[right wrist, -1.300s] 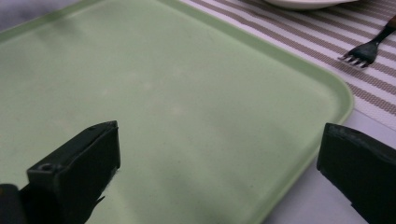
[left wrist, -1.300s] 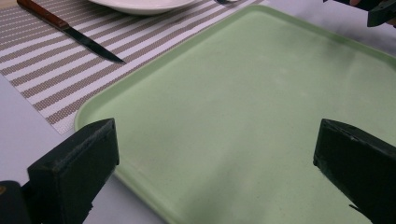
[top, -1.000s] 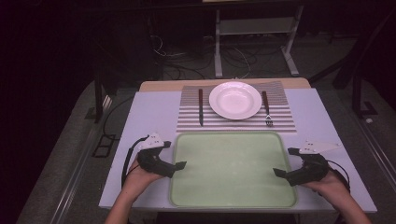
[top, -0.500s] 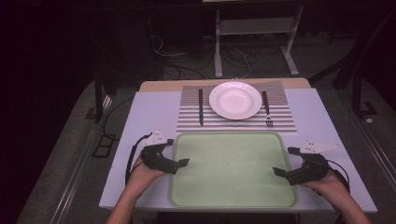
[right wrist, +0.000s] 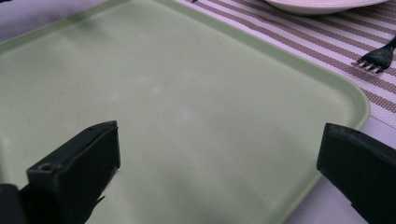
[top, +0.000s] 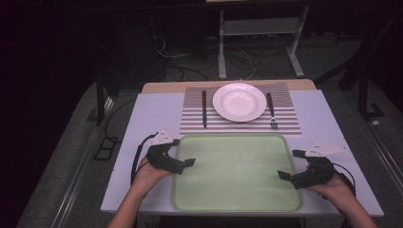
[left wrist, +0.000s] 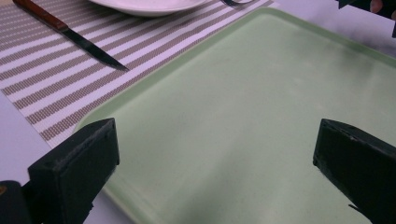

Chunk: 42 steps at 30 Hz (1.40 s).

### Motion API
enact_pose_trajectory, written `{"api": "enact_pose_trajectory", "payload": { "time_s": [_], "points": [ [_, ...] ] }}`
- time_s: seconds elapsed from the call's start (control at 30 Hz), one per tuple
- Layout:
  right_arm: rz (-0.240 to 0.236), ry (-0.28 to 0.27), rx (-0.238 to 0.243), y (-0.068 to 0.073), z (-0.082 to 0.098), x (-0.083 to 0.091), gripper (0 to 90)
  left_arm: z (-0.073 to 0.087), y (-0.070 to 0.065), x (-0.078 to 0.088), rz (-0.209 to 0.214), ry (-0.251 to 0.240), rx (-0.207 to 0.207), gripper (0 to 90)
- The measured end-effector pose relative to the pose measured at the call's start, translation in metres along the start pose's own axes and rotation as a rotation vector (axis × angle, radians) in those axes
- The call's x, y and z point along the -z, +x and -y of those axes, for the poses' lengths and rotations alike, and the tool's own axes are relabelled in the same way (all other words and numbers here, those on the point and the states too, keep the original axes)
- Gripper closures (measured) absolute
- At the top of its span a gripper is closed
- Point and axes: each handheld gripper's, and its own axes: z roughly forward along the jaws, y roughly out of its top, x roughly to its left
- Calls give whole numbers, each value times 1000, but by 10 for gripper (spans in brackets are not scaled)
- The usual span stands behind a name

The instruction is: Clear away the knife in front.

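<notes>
The green tray (top: 237, 173) lies flat on the near half of the white table (top: 147, 118), its long side running across in front of me, and nothing lies on it. Its far edge sits just against the striped placemat (top: 285, 124) (the mat's near strip meets the tray's rim in my left gripper view).

My left gripper (top: 186, 163) is at the tray's left edge, its tips reaching in over the rim, and its jaws are spread wide with nothing between them; in the left gripper view the tray's surface lies between the 2 black jaws. My right gripper (top: 284, 175) is at the tray's right edge, pointing inward over the rim, and its jaws are spread wide as well, bare tray showing between them in the right gripper view. Whether either gripper touches the tray I cannot tell.

Beyond the tray, on the placemat, stands a white plate (top: 239, 101). A knife (top: 204, 108) with a brown handle lies to the plate's left, and a fork (top: 271, 111) lies to its right with its tines towards me. Both lie just beside the plate, apart from it.
</notes>
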Motion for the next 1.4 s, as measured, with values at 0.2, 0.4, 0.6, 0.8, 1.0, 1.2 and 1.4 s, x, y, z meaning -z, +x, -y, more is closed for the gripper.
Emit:
{"api": "enact_pose_trajectory", "payload": {
  "time_s": [0.2,0.4,0.6,0.8,1.0,1.2,1.4],
  "points": [
    [2,0,-2,0,0,0,0,-3,2,-4,-1,-4,2,0],
    [5,1,-7,0,0,0,0,-4,2,-7,-4,-3,2,0],
    [3,-3,-10,0,0,0,0,-6,4,-9,-5,-4,5,0],
    [4,-6,-12,-1,0,1,0,-10,6,-14,-5,-8,6,0],
    [3,-7,-15,-1,0,0,0,-13,7,-16,-5,-15,6,0],
    [1,-10,-21,-1,0,1,0,-17,9,-19,-3,-19,5,0],
    [0,-12,-22,-1,0,1,0,-21,13,-23,-4,-23,7,0]
  ]
}}
